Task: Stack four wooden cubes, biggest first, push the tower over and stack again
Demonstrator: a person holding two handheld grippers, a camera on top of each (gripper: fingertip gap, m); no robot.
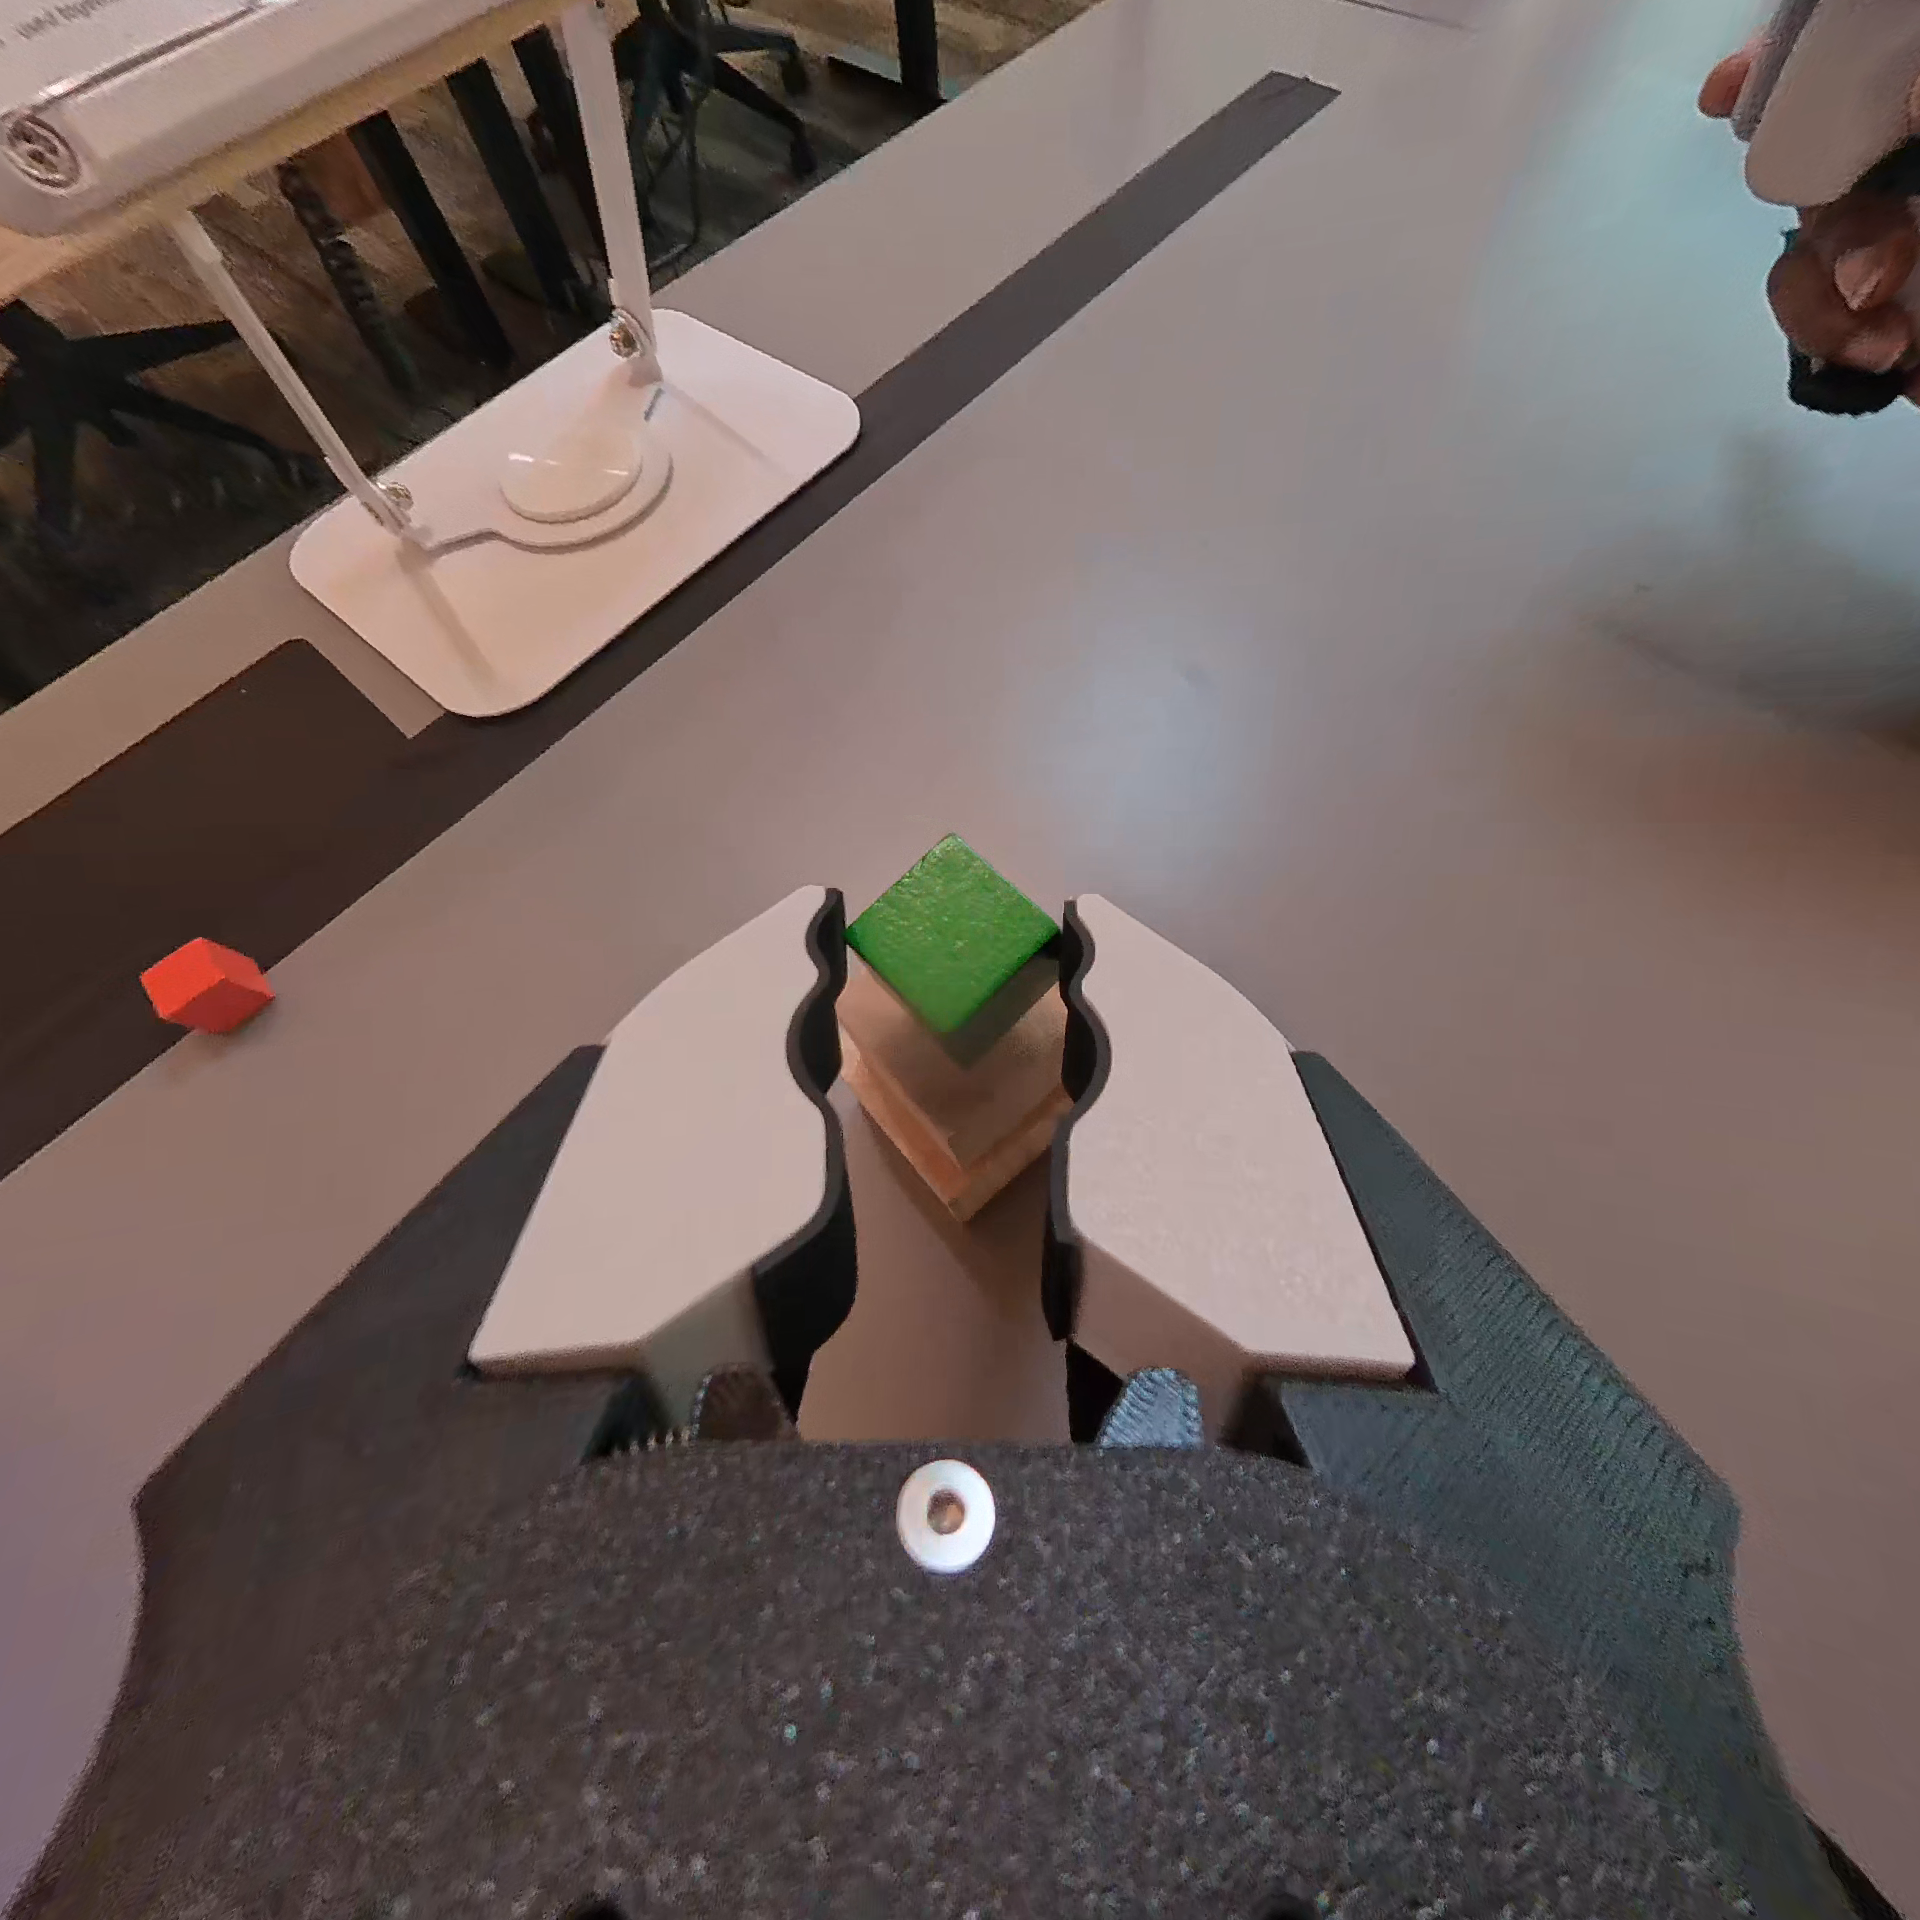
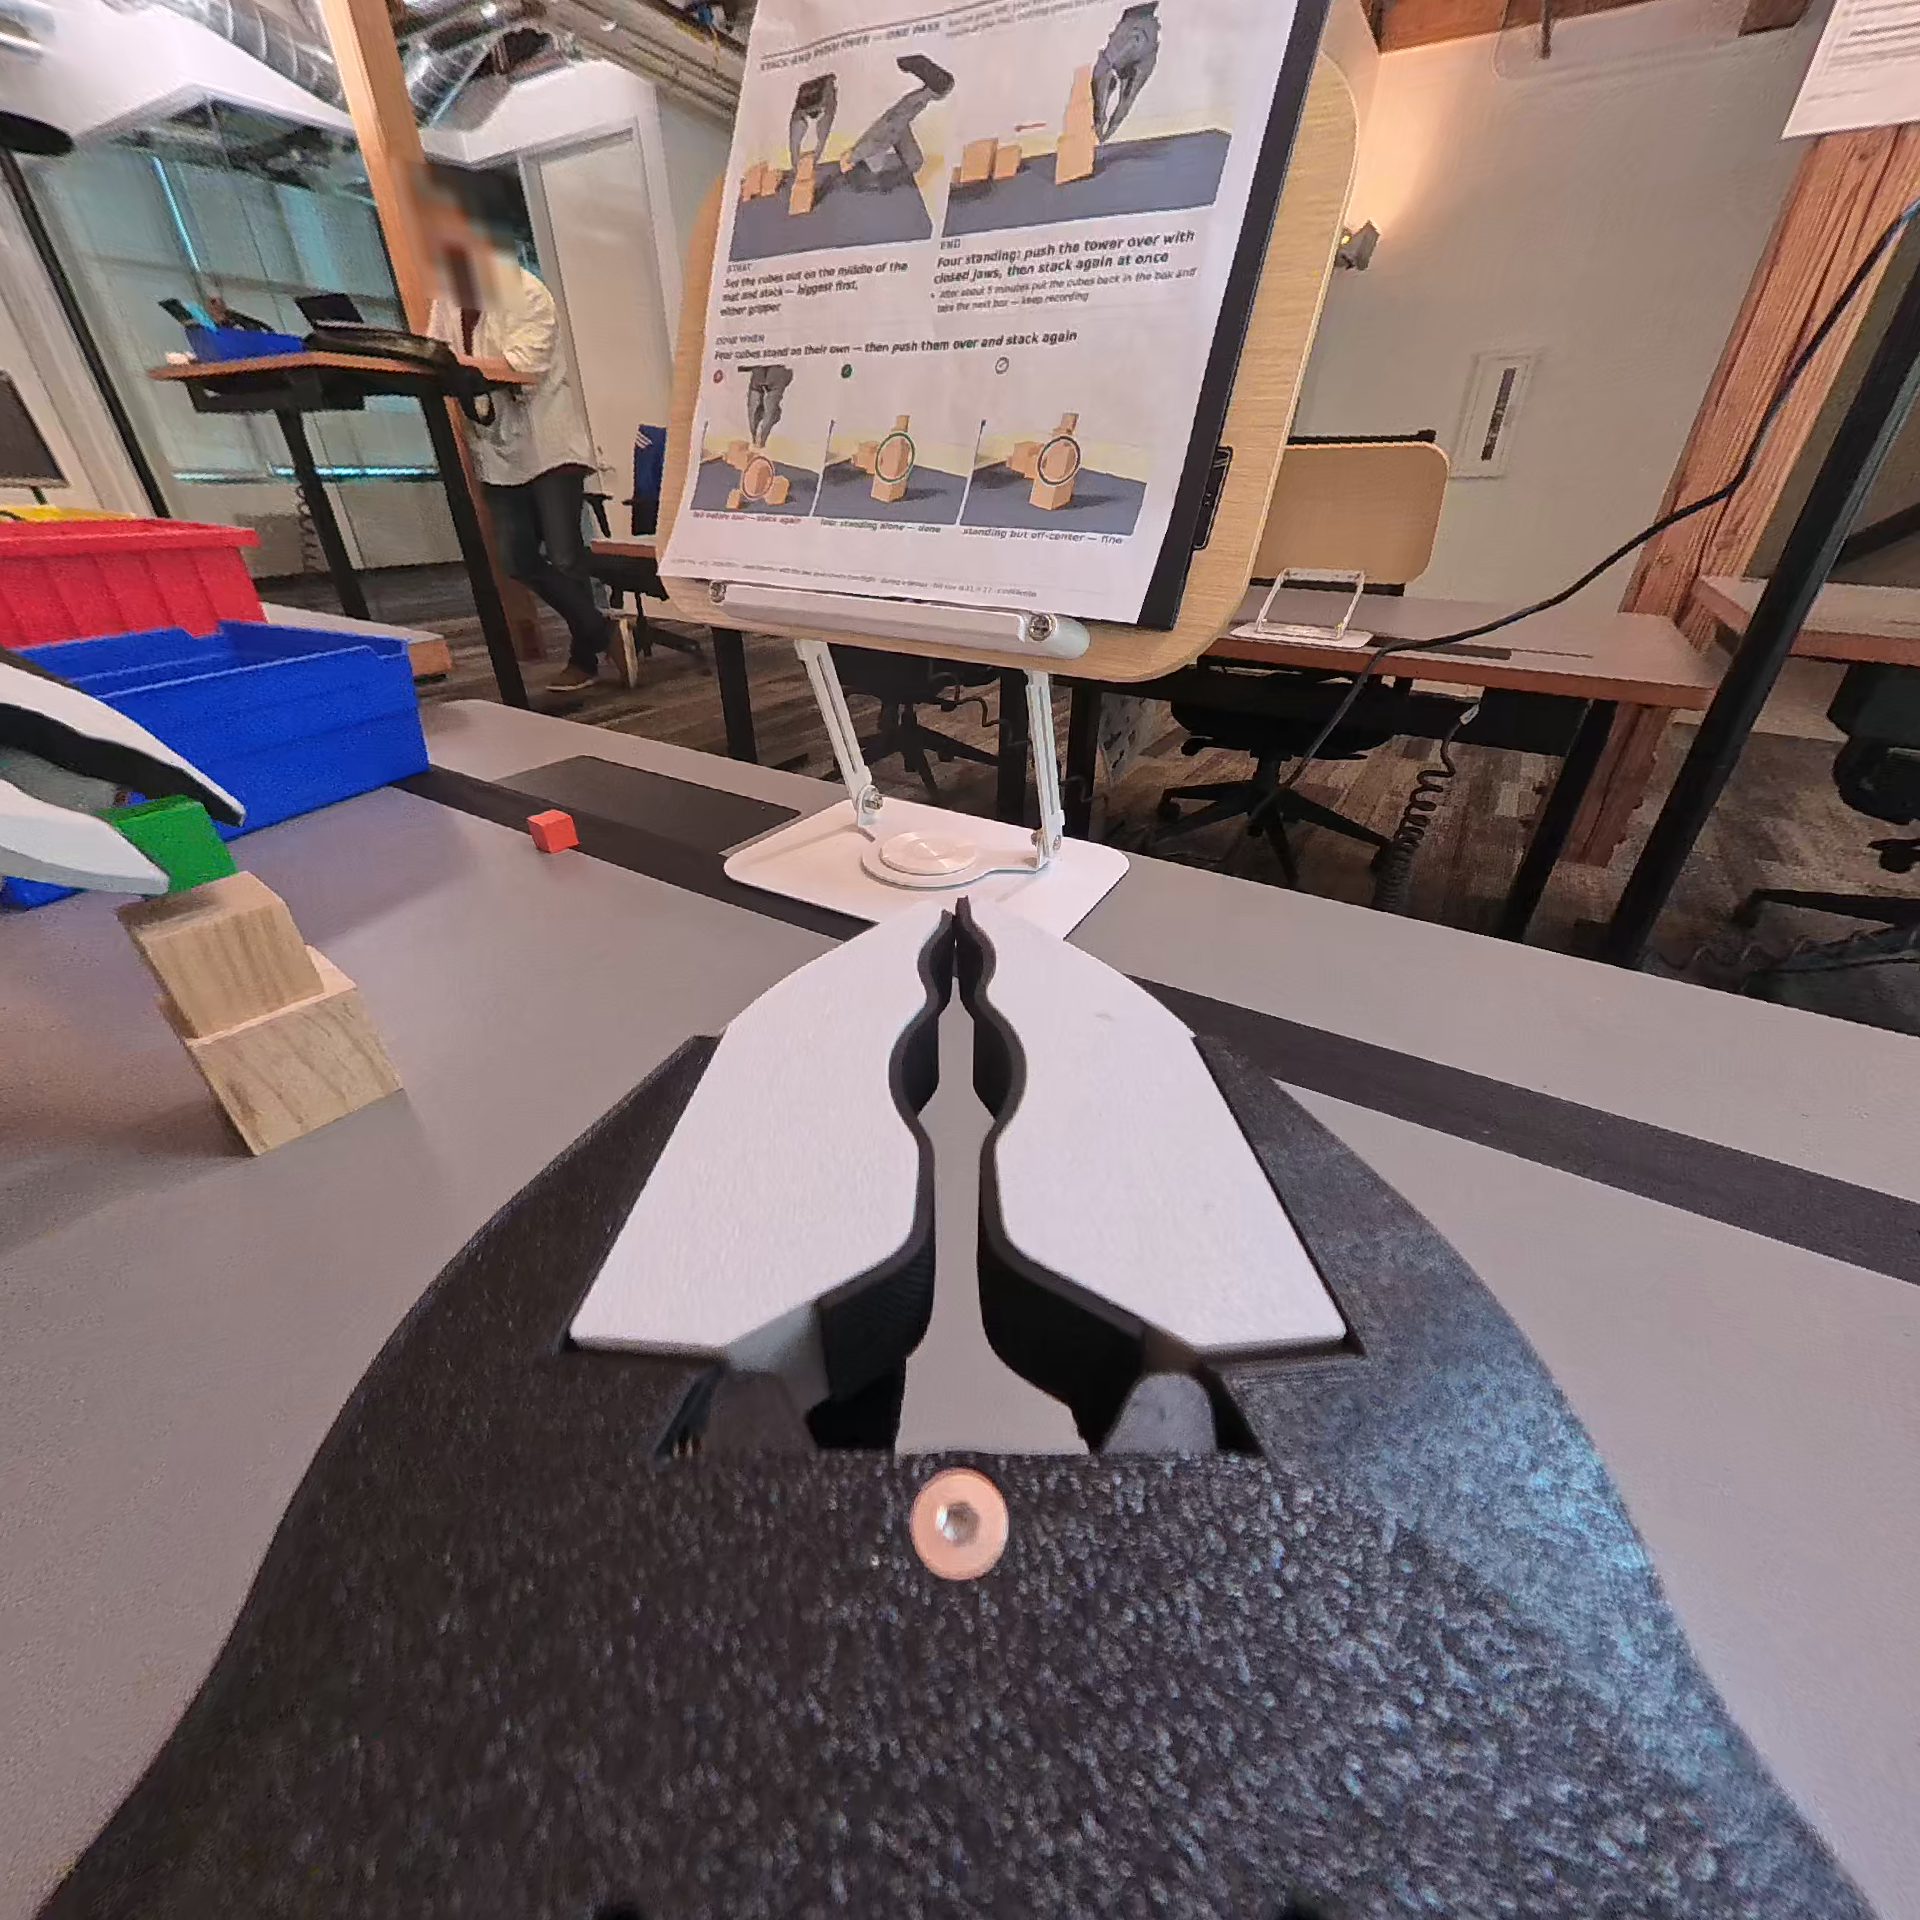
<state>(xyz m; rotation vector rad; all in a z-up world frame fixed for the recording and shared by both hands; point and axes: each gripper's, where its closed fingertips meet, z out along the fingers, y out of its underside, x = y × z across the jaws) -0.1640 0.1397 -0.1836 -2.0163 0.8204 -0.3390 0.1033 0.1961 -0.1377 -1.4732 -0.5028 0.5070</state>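
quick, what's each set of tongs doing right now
Left tongs: closed on the green cube, on top of the wooden blocks.
Right tongs: shut, holding nothing.

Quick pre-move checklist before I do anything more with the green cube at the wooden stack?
1. Left gripper pads on small green wooden cube: ok, both corners touched.
2. Green cube resting on upper plain wooden cube: ok.
3. Upper cube square on larger lower wooden cube: not ok, twisted and offset.
4. Right gripper clear of stack: ok, shut and bare.
5. Small red cube clear of stack: ok, on dark strip.
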